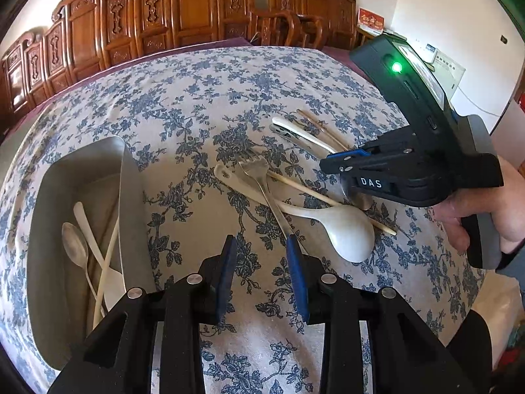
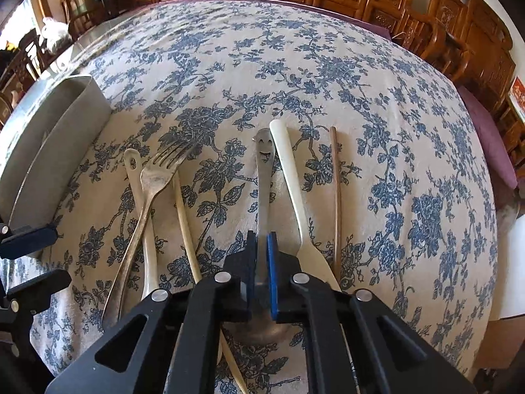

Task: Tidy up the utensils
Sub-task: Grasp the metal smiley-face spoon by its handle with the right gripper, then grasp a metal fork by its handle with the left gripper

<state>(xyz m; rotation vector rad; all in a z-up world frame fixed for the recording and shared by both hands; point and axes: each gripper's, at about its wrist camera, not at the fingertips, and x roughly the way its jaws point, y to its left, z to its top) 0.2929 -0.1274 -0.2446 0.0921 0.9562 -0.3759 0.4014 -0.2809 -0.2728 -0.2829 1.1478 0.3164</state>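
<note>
**Black handheld grippers with blue pads**

Both grippers are black plastic linkages joined by round silver pins. The left gripper carries dark blue pads on its fingers. The right gripper has the same blue pads, a white "DAS" label, a glowing green light and a grey handle.

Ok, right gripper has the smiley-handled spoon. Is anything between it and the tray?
Yes. On the cloth between the held spoon and the tray lie a fork, a white spoon and a chopstick. The left gripper hangs open beside the tray. Lifting over them looks safest.
</note>
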